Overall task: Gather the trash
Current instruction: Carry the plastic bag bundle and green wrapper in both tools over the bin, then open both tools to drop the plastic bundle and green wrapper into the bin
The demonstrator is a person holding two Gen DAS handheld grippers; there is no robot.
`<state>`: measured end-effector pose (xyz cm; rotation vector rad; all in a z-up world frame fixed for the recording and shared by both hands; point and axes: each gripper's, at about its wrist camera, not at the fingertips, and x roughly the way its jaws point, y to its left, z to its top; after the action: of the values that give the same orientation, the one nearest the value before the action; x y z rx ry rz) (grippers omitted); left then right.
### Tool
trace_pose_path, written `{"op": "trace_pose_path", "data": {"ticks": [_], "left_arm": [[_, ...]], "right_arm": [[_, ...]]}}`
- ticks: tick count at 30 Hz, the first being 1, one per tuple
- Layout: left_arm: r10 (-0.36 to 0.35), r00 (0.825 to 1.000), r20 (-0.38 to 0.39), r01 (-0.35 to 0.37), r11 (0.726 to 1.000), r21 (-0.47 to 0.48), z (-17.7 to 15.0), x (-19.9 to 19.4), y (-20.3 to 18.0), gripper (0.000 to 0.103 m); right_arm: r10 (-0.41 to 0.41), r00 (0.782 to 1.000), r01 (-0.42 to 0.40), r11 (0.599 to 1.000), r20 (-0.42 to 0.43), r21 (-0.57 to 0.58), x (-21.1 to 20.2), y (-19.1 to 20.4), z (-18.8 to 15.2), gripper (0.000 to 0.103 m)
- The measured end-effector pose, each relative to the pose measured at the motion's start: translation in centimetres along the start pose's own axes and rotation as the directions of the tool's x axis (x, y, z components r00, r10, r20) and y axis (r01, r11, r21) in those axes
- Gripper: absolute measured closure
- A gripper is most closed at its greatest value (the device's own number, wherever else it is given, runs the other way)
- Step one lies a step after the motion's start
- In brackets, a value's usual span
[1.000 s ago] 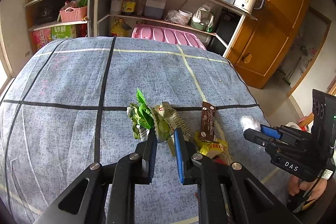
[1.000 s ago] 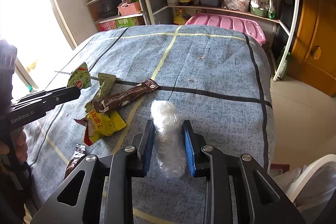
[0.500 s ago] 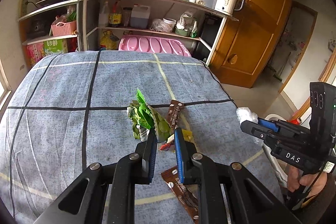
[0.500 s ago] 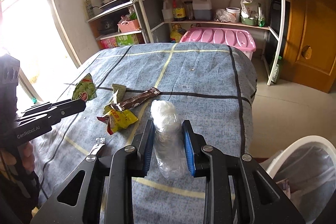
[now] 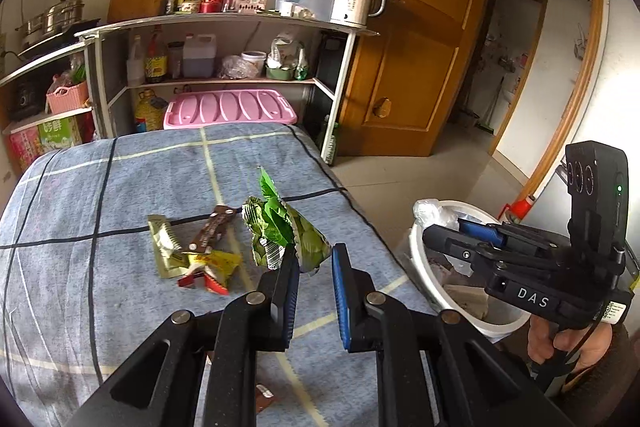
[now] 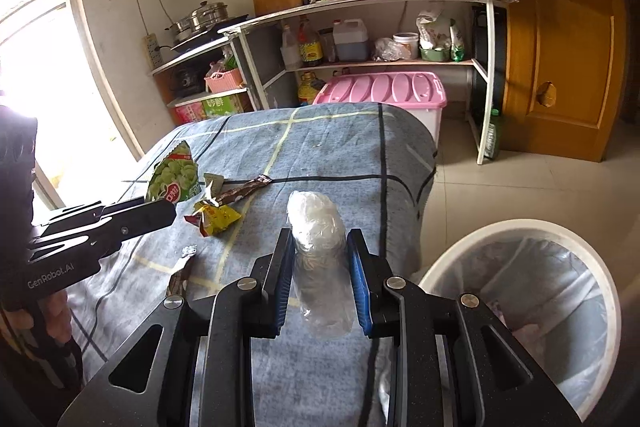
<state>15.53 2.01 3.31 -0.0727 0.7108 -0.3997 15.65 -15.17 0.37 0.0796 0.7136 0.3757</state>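
Observation:
My left gripper is shut on a green snack bag and holds it above the table's right part; the bag shows in the right wrist view. My right gripper is shut on a crumpled clear plastic bag, held above the table's edge beside the white trash bin. In the left wrist view the right gripper is over the bin. A brown wrapper, a yellow wrapper and a pale green packet lie on the table.
The table has a blue checked cloth. Another brown wrapper lies near its front edge. Behind stand a shelf unit with bottles and a pink storage box. A wooden door is at the right.
Both grippers swung to the right with their loads. The right gripper moved from over the table to the bin's side; the bin has come into both views.

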Motion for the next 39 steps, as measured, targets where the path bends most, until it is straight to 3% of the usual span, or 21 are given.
{"op": "trace_pose_path", "data": {"ticks": [9,19,28,36,39], "left_arm": [[-0.120,0.992,-0.034,0.123,0.987,0.100,0.3,2.2,-7.3,0.086],[-0.226,0.967,-0.114,0.243,0.956,0.166,-0.6,6.0,-14.4,0.086],[-0.256,0.944,-0.207,0.295,0.936,0.190,-2.2,9.6,-18.4,0.086],[-0.250,0.932,-0.262,0.300,0.938,0.172,-2.8,11.8,-19.1,0.086],[-0.248,0.930,-0.270,0.302,0.936,0.182,-2.9,12.0,-19.2,0.079]], "right_arm": [[-0.091,0.995,0.089,0.994,0.037,0.056,-4.7,-4.4,-1.5,0.075],[-0.191,0.981,0.188,0.974,0.014,0.127,-7.7,-9.9,-3.9,0.075],[-0.239,0.967,0.250,0.954,-0.086,0.165,-7.3,-13.9,-6.6,0.075],[-0.282,0.949,0.306,0.932,-0.142,0.194,-6.3,-16.1,-8.0,0.075],[-0.281,0.944,0.311,0.932,-0.171,0.186,-5.9,-16.2,-8.1,0.073]]}}
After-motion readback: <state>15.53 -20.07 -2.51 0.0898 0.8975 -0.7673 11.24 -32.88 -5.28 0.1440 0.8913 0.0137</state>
